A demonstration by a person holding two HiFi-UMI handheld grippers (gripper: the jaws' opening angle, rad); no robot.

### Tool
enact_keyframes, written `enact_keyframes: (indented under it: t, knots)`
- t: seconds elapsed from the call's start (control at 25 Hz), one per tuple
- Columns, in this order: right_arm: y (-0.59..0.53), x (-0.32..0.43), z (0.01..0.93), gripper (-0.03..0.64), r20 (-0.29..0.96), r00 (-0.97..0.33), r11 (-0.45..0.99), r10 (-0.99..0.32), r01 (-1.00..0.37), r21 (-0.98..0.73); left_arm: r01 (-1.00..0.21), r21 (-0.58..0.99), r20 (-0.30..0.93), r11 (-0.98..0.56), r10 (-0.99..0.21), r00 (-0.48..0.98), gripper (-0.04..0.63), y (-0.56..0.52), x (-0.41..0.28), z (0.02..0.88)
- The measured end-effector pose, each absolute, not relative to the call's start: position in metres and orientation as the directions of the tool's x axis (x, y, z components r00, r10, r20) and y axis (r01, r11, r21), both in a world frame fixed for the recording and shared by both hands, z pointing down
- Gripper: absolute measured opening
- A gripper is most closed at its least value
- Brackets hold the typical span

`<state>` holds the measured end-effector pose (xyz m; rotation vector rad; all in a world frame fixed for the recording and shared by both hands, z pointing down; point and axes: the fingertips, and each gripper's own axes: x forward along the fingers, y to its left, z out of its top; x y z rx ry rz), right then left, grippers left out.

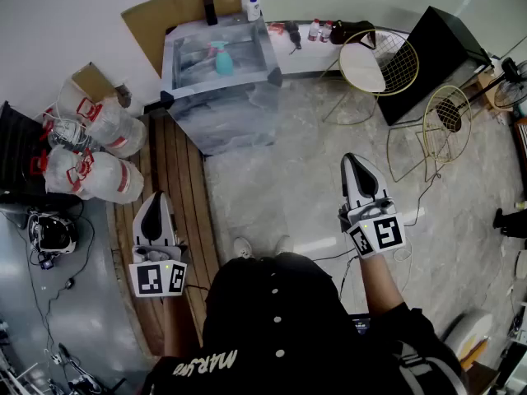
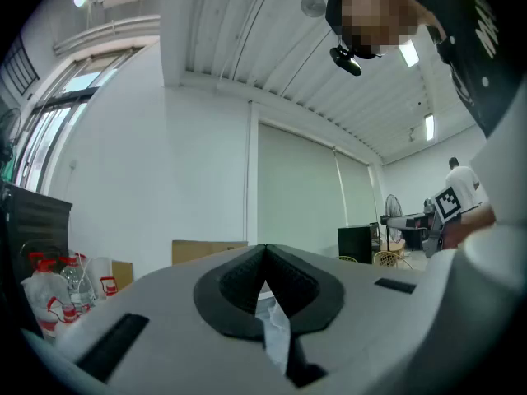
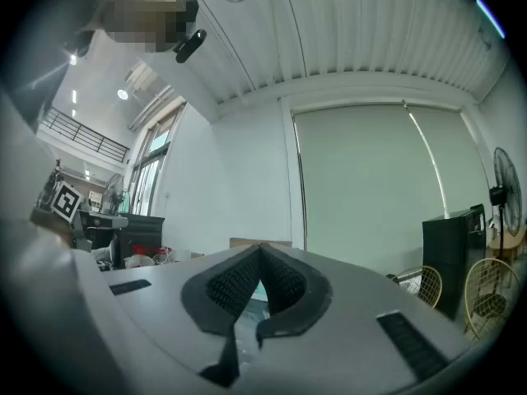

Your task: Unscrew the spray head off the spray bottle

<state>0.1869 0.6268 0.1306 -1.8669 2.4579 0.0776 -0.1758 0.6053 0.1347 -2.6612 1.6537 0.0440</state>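
Note:
A teal spray bottle with a pale spray head stands on a grey table far ahead in the head view. My left gripper is held low at the left, over wooden planks, far short of the table. My right gripper is held at the right above the marble floor, also well away from the bottle. Both point level toward the table. In each gripper view the jaws meet at the tips with nothing between them: left gripper, right gripper. The bottle is hidden behind the jaws in both gripper views.
Wooden planks run along the floor at the left. Tied plastic bags lie beside them. Wire chairs and a black panel stand at the right. Cardboard leans on the wall behind the table. Small bottles sit on a shelf.

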Motion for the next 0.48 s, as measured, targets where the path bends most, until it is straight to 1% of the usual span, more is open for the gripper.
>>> enact_keyframes:
  t: [0.36,0.48]
  knots:
    - [0.627,0.195,0.129,0.012,-0.069,-0.289,0.290,-0.955,-0.957,0.005,-0.896,0.011,-0.039,-0.444,-0.896,0.443,0.024,0.609,-0.161,0.128]
    - [0.630,0.202,0.127,0.012,-0.091,-0.301,0.302,-0.949,-0.953,-0.002,-0.899,0.008,-0.050,-0.437,-0.899,0.436,0.025,0.614,-0.154,0.123]
